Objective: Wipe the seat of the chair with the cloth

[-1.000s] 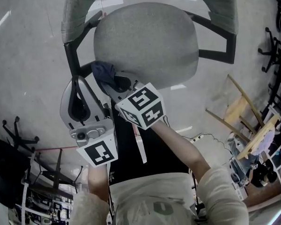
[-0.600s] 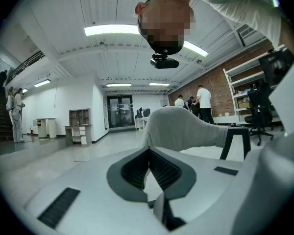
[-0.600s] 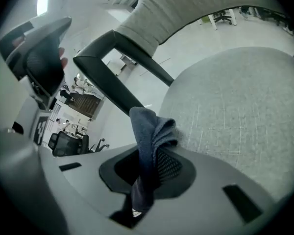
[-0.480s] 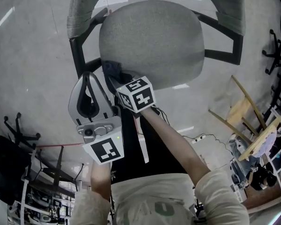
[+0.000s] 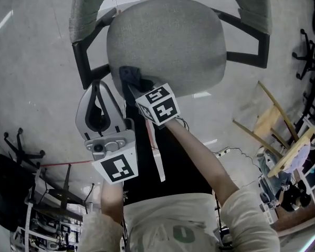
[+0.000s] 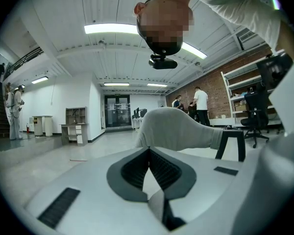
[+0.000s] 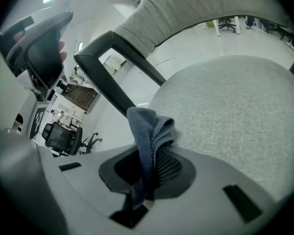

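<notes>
Holds the left gripper (image 6: 148, 150) near-left of the chair (image 5: 168, 41), jaws pressed tip to tip on nothing, and pinches the dark blue cloth (image 7: 149, 130) in the jaws of the right gripper (image 7: 147, 156) at the near-left edge of the grey seat (image 7: 235, 106).

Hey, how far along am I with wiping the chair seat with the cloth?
Done: the cloth is picked up and clamped in the right gripper jaws. In hand: it is at the near edge of the seat, though I cannot tell if it touches. Left: the wipe across the grey seat, most of which lies beyond the cloth. The left gripper is shut, empty and off to the side.
</notes>
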`<state>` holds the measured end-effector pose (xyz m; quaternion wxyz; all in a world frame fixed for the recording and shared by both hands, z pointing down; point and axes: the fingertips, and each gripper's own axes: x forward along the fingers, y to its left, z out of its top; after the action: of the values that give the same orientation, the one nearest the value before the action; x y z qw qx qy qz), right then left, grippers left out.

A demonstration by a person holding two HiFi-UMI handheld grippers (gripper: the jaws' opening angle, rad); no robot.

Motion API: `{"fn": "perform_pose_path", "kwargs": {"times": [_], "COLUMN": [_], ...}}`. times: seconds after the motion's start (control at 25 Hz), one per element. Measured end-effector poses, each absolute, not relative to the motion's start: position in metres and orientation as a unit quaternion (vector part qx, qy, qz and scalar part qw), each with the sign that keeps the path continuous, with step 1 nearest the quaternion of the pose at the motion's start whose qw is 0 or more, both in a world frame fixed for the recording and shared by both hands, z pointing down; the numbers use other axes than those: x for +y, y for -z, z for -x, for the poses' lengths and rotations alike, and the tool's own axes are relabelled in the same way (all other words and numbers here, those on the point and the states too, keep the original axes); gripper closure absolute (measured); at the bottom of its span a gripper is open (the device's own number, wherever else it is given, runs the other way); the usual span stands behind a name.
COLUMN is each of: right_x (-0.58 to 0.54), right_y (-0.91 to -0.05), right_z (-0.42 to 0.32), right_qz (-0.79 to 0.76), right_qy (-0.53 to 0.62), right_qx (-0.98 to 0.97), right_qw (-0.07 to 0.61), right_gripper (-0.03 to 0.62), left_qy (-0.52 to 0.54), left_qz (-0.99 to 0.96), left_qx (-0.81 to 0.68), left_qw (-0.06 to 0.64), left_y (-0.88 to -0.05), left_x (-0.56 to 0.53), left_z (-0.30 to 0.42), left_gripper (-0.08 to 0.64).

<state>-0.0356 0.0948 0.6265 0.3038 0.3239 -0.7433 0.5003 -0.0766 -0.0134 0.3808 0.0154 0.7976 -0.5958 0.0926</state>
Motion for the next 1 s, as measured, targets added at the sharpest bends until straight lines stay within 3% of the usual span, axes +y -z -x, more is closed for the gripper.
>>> {"fn": "perform_pose_path", "kwargs": {"times": [0.32,1.0], "right_x": [0.1,0.112], "right_y": [-0.627,-0.623], "right_z": [-0.033,-0.266], "right_qz": [-0.364,-0.501], "right_qy": [-0.476,-0.385], "right_qx": [-0.729,-0.623], "right_qw": [0.331,0.461], "right_gripper": [0.534,0.534], "left_qy": [-0.09,-0.095], "left_qz": [-0.805,-0.83], "left_qx": [-0.586,-0.55], "left_qw": [0.017,0.009], "left_y": [-0.382,-0.381], "left_x": [-0.015,-0.022], "left_z": [0.063,0.038], "left_gripper": [0.545,0.545]}}
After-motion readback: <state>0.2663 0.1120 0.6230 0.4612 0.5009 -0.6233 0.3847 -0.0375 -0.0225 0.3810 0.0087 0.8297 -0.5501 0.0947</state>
